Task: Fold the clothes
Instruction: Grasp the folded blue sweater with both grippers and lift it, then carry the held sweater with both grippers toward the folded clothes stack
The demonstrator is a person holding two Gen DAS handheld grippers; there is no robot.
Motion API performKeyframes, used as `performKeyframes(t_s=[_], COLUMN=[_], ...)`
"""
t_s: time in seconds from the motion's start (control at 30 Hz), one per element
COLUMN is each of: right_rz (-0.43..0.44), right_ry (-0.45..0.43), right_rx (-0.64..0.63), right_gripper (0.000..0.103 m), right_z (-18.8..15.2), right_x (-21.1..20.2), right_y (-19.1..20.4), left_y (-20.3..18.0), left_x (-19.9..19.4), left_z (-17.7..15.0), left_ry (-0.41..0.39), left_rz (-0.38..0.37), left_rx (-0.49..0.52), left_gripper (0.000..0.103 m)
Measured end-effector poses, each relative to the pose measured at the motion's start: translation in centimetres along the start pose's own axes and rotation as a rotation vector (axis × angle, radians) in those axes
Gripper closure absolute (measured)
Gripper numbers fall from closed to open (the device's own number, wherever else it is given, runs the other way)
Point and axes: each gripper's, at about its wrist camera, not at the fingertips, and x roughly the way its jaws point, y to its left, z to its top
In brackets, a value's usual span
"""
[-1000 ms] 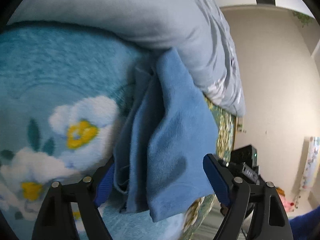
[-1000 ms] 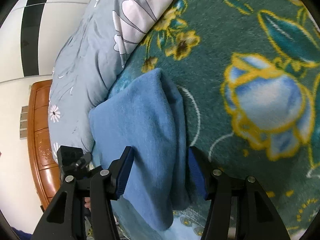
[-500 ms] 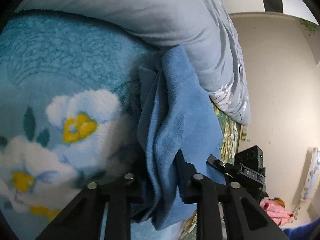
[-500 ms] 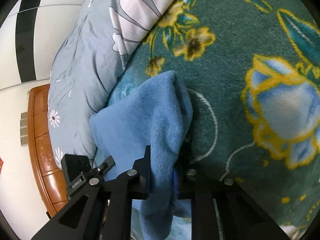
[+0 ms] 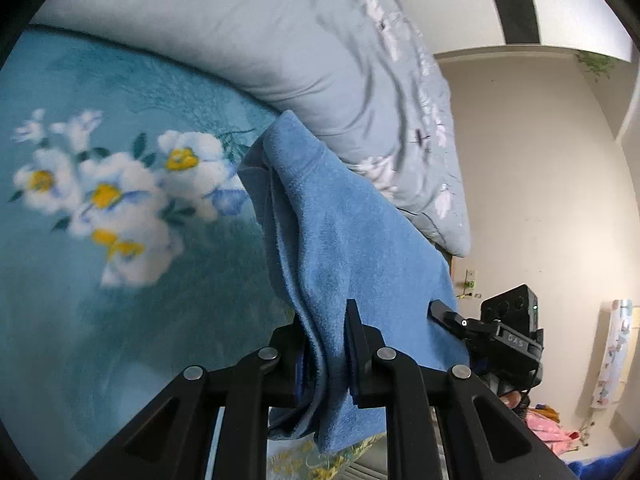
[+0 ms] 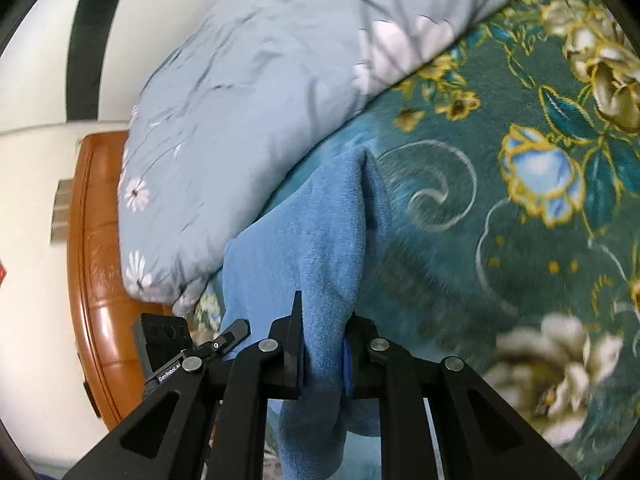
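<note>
A folded blue fleece garment [image 5: 344, 240] hangs between both grippers, lifted off the bed and draped in layers. My left gripper [image 5: 326, 354] is shut on one end of it, with cloth bunched between the fingers and hanging below them. In the right wrist view the same blue garment [image 6: 316, 248] runs up from my right gripper [image 6: 322, 354], which is shut on its other end. The right gripper's black body [image 5: 508, 336] shows behind the cloth in the left wrist view, and the left gripper's body [image 6: 188, 344] shows at the lower left of the right wrist view.
A grey floral pillow [image 5: 280, 36] lies just behind the garment, seen too as pillow [image 6: 256, 92]. The bed carries a teal floral blanket [image 5: 100, 200] and a dark green floral part [image 6: 520, 200]. A brown wooden headboard [image 6: 96, 264] and beige wall [image 5: 540, 160] stand beyond.
Both grippers went from open around the garment to shut on it. They have since lifted it off the blanket and drawn back from the bed.
</note>
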Motion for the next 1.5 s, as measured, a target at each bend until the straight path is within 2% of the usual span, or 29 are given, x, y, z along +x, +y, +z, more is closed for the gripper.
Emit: performKeyframes(t_s=[0.2,0.33,0.6,0.73,0.9,1.13,1.33,1.5], right_rz=[-0.015,-0.024,-0.007,0.032,0.118,0.212,0.287,0.296], right_ry=[-0.007,-0.014,0.010,0.057,0.141,0.274,0.376,0.415], right_rx=[-0.098,-0.153,-0.241,-0.321,-0.456,-0.642,-0.716,-0.794], right_gripper=[0.089,0.089,0.089,0.089,0.089,0.089,0.089,0.089], right_z=[-4.8,-7.8,-11.1,-11.5,-11.6,-13.2,-16.0,-17.6], right_x=[-2.8,-4.4,-4.7,-3.5,-1.7,0.4,2.4,3.4], right_y=[5.2,8.2,12.4,15.4,19.5,25.0,27.9,31.2], left_y=[-0.8,-1.7,-2.5,-3.2,-3.6,-5.1,-5.2,-4.6], left_x=[-6.7,-9.0,-15.4,-18.9,-22.6,-27.0,-30.1,-32.6], left_z=[-4.6,-6.7,-10.1,-11.9,-14.9,-19.7,-23.4,-25.0], left_ry=[-0.085,-0.124,-0.189,-0.287,-0.447,-0.614,-0.718,-0.783], left_rz=[-0.057,-0.083,-0.082,-0.035,0.014,0.140,0.212,0.207], left_rx=[-0.008,-0.002,-0.004,-0.001,-0.062,-0.119,-0.189,-0.212], left_gripper=[0.086,0.086,0.086,0.086,0.086,0.086,0.086,0.086])
